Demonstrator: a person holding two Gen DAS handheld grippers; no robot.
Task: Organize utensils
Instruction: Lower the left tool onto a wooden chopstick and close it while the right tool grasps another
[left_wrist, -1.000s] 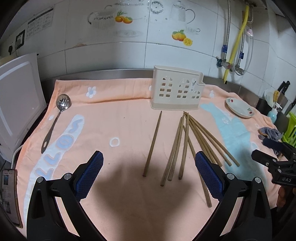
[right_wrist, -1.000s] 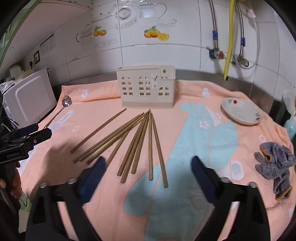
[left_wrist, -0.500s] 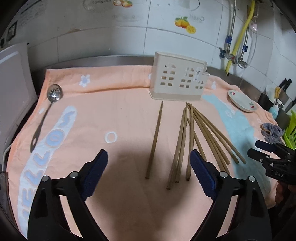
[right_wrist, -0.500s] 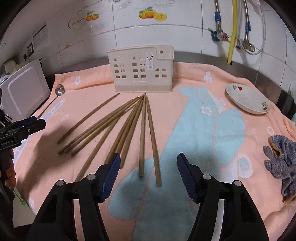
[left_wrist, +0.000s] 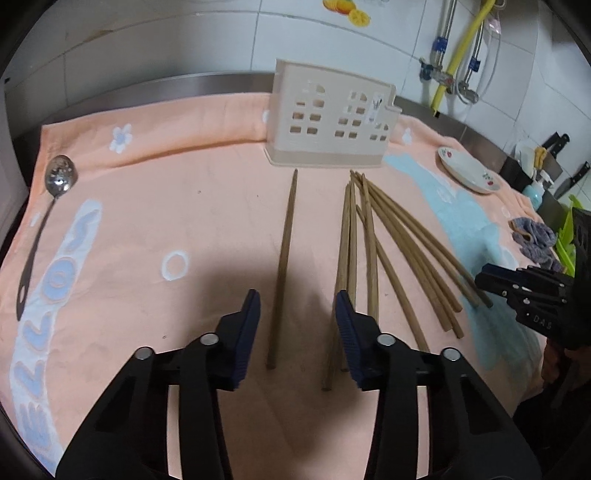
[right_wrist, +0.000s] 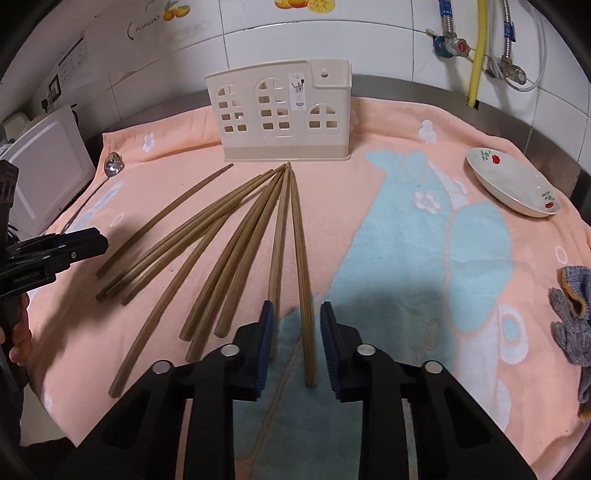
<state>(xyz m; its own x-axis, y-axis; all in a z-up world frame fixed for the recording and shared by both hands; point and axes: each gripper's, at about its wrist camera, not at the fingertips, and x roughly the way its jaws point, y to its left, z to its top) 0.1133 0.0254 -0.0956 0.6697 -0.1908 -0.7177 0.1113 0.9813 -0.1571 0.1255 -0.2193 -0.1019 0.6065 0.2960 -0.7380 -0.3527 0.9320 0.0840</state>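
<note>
Several wooden chopsticks (left_wrist: 373, 236) (right_wrist: 236, 236) lie fanned on the peach towel in front of a cream slotted utensil holder (left_wrist: 332, 122) (right_wrist: 280, 110). One chopstick (left_wrist: 284, 258) lies apart on the left. My left gripper (left_wrist: 297, 306) hovers low over it, jaws closing, the stick between the blue pads (left_wrist: 251, 325) with gaps on both sides. My right gripper (right_wrist: 297, 314) straddles the rightmost chopstick (right_wrist: 303, 280); its jaws are closing too, and neither pad presses on it. A slotted metal spoon (left_wrist: 59, 177) (right_wrist: 112, 164) lies at the towel's left edge.
A small white dish (left_wrist: 467, 175) (right_wrist: 513, 186) sits at the back right and a grey cloth (right_wrist: 572, 314) at the right edge. A white appliance (right_wrist: 44, 162) stands on the left. Pipes and a tiled wall close the back. Each gripper shows at the side of the other's view.
Both grippers have come down and forward over the chopsticks. Both pairs of jaws have narrowed from wide open, each now around one chopstick.
</note>
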